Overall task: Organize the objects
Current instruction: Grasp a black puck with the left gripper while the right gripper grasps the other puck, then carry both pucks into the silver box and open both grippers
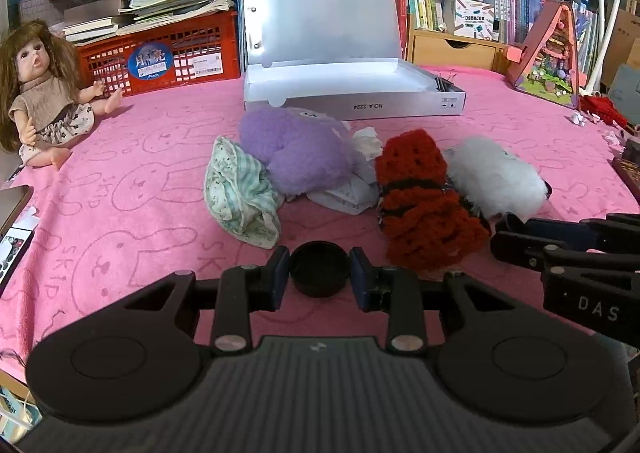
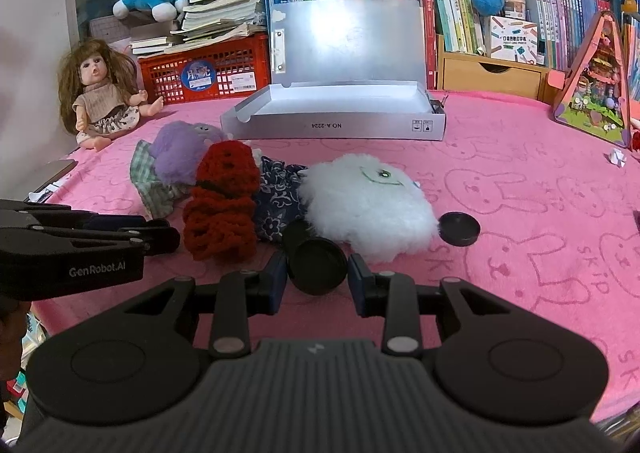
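Black cap (image 1: 319, 273) — between left gripper (image 1: 320, 280) jaws

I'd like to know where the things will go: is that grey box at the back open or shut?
Open. The box has its lid standing upright behind the tray; the part of the inside in view looks empty.

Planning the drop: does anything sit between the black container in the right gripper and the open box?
Yes. The white fluffy toy and blue floral cloth lie straight ahead of the black container in the right gripper, before the open box.
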